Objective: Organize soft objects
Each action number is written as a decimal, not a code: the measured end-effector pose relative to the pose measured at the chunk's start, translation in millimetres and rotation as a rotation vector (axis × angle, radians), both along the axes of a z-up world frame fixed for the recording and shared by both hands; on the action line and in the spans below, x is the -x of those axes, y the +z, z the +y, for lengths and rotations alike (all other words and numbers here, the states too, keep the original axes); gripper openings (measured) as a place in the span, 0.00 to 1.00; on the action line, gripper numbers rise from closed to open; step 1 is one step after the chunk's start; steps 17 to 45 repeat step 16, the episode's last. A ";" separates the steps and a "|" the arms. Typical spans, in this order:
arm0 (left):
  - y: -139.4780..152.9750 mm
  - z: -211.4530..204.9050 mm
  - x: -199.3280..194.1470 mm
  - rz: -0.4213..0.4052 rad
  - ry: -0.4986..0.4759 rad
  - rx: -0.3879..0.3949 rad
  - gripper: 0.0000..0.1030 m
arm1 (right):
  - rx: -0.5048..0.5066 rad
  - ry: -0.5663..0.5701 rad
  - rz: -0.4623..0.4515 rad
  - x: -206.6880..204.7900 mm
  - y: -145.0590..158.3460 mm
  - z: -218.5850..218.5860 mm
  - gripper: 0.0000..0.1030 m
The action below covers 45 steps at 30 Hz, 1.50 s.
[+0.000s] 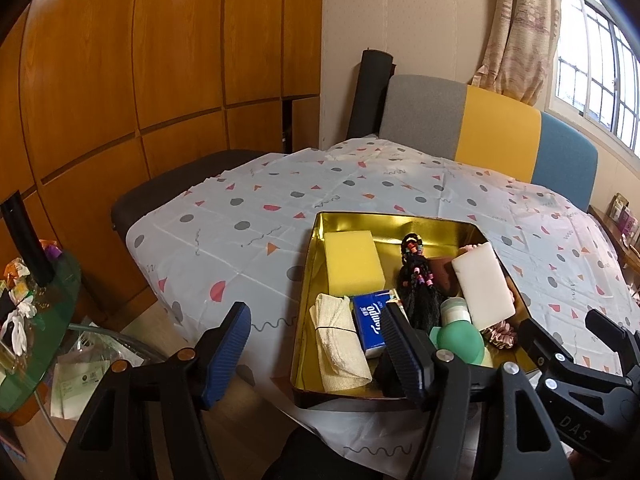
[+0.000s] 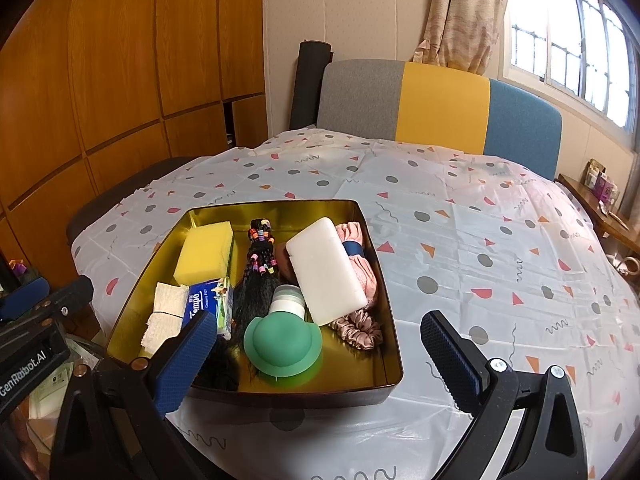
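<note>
A gold tin (image 2: 280, 205) sits on the patterned tablecloth near the table's front edge. In it lie a yellow sponge (image 2: 206, 252), a white foam block (image 2: 326, 272), a black braided hairpiece with coloured beads (image 2: 258, 276), a blue tissue pack (image 2: 208, 304), a cream rolled cloth (image 2: 164, 316), a green cap-shaped bottle (image 2: 282, 342), a satin scrunchie (image 2: 358, 328) and a pink headband (image 2: 360, 264). My right gripper (image 2: 320, 360) hovers open over the tin's near side. My left gripper (image 1: 316, 354) stands open at the tin's near-left corner (image 1: 298, 394), beside the rolled cloth (image 1: 340, 344), pads touching nothing.
A grey, yellow and blue chair back (image 2: 440, 104) stands behind the table. A glass side table with clutter (image 1: 36, 312) is low on the left. Wooden cabinets (image 1: 120, 80) fill the left wall. A low shelf (image 2: 604, 200) stands under the window at the right.
</note>
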<state>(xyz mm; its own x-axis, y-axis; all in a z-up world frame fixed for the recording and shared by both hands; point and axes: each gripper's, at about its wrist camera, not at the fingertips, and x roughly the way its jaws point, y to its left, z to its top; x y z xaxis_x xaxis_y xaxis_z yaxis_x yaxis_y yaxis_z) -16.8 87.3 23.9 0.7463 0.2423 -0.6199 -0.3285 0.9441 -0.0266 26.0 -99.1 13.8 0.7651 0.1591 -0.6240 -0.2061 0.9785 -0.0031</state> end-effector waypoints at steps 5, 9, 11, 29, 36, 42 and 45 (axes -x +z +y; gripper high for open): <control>-0.7 -0.6 -1.9 0.000 -0.011 -0.008 0.61 | 0.004 0.005 0.007 -1.6 -3.0 -0.2 1.00; 0.3 -5.3 -3.5 -0.015 -0.049 -0.047 0.49 | 0.003 0.004 0.014 -2.7 -6.0 -1.3 1.00; 2.3 -5.8 -2.4 -0.038 -0.059 -0.048 0.46 | -0.002 0.001 0.018 -4.0 -6.4 -2.4 1.00; 1.1 -5.6 -6.8 -0.024 -0.084 -0.032 0.45 | -0.009 -0.014 0.018 -6.8 -6.5 -9.1 1.00; 1.1 -5.6 -6.8 -0.024 -0.084 -0.032 0.45 | -0.009 -0.014 0.018 -6.8 -6.5 -9.1 1.00; 1.1 -5.6 -6.8 -0.024 -0.084 -0.032 0.45 | -0.009 -0.014 0.018 -6.8 -6.5 -9.1 1.00; 1.1 -5.6 -6.8 -0.024 -0.084 -0.032 0.45 | -0.009 -0.014 0.018 -6.8 -6.5 -9.1 1.00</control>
